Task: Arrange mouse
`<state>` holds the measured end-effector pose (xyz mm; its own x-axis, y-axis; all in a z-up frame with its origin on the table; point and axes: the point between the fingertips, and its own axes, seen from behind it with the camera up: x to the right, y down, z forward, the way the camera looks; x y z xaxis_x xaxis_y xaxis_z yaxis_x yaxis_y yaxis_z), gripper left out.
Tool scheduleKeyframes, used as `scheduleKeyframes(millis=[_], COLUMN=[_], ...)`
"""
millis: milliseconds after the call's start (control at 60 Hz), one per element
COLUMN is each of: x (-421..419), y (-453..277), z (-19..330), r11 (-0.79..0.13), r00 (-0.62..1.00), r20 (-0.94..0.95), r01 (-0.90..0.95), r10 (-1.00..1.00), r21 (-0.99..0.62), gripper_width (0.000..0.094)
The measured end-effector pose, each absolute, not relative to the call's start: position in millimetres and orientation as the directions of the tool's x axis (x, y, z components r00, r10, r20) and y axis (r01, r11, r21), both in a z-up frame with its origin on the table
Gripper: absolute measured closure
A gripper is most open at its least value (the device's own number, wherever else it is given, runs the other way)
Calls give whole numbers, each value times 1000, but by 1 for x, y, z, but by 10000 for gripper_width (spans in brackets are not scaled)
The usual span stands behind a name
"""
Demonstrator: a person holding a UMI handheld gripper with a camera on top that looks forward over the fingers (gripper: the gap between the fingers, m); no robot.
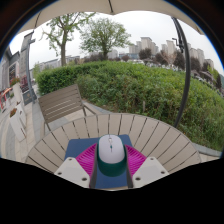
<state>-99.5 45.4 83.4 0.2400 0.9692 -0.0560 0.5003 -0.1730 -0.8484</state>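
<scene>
A white mouse with a dark teal rear [111,158] sits between my gripper's [111,149] two fingers. The pink pads [88,158] press against its left and right sides with no gap showing. The mouse is over a blue mouse mat [79,146] that lies on a round table of wooden slats [152,136]. I cannot tell whether the mouse rests on the mat or is held just above it.
A wooden slatted chair [62,102] stands beyond the table to the left. A green hedge [140,85] runs behind the table. A dark pole [186,60] rises to the right. More chairs [12,105] stand at the far left.
</scene>
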Motion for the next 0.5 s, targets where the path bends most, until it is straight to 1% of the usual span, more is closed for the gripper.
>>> scheduleKeyframes(millis=[83,100,167,217,250,300,317,367,400,467,500], x=[-122,-124,-128,-130,-132,-130,-128,-120,-113,-86,-68], y=[29,26,18,16,16,12,10,5,3,-6,-14], z=[36,21,0,-12,-9,-10,-12,-10,-1,24,40], r11=[-177,-178,-194,-200,-191,-183,-181,-161,-147,-122,-111], r00=[233,232,243,250,254,246,243,225,216,199,181], r20=[-51,-50,-52,-52,-41,-34,-30,-13,-1,19,17], r01=[563,574,613,619,602,616,626,655,661,668,672], r10=[971,971,969,967,966,969,970,974,976,980,983], r21=[-807,-799,-766,-760,-775,-766,-758,-739,-736,-734,-732], gripper_width=[516,516,509,461,435,365,308,66,109,82,87])
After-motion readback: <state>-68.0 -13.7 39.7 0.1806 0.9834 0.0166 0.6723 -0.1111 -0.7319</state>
